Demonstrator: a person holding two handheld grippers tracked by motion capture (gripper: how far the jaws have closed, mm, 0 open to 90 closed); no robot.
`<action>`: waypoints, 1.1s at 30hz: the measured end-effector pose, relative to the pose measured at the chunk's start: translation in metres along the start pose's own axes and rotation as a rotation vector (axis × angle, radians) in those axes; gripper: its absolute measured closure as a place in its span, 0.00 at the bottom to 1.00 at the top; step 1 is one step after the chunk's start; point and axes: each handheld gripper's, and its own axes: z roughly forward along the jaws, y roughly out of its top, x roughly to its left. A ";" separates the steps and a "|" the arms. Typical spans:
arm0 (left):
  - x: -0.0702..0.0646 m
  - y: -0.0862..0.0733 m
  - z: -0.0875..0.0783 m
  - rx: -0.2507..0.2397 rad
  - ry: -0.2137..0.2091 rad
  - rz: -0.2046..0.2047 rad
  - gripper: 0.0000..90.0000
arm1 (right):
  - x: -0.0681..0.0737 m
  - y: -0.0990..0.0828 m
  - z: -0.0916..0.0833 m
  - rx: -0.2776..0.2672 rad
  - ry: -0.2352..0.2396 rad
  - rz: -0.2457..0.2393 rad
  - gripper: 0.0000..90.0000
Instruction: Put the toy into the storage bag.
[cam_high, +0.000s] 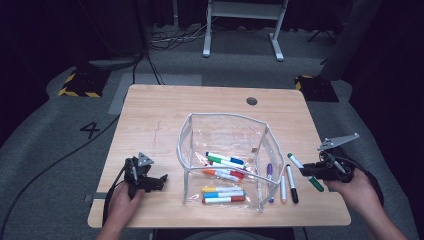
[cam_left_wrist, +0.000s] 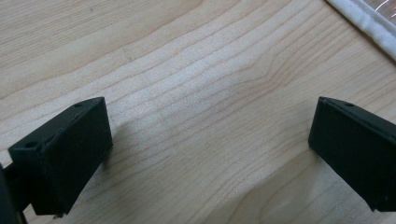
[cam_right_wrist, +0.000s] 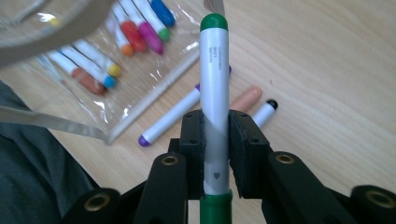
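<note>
A clear plastic pouch (cam_high: 225, 131) stands open in the middle of the wooden table (cam_high: 155, 107), with several markers (cam_high: 223, 176) lying inside. My right gripper (cam_high: 306, 171) hangs above the table's right side, shut on a white marker with green ends (cam_high: 305, 171). In the right gripper view the green marker (cam_right_wrist: 214, 74) sticks straight out between the jaws. A purple marker (cam_high: 269, 176), an orange marker (cam_high: 283, 187) and a black marker (cam_high: 292, 184) lie on the wood beside the pouch. My left gripper (cam_high: 156, 183) rests at the front left, open and holding nothing.
A round cable hole (cam_high: 251, 101) sits near the table's far edge. Past the table, a white desk frame (cam_high: 242, 27) stands on the grey floor. Bare wood lies between the left gripper's fingers (cam_left_wrist: 63, 156), with the pouch's edge (cam_left_wrist: 369, 23) at the corner.
</note>
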 end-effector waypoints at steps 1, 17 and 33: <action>0.000 0.000 0.000 0.000 0.000 0.000 0.00 | 0.002 0.004 -0.005 -0.013 0.005 -0.011 0.85; 0.000 0.000 0.000 0.000 0.000 -0.001 0.00 | 0.038 0.062 -0.049 -0.079 0.048 -0.157 0.85; 0.000 0.000 0.000 0.000 0.000 0.000 0.00 | 0.090 0.124 -0.054 -0.045 0.118 -0.340 0.85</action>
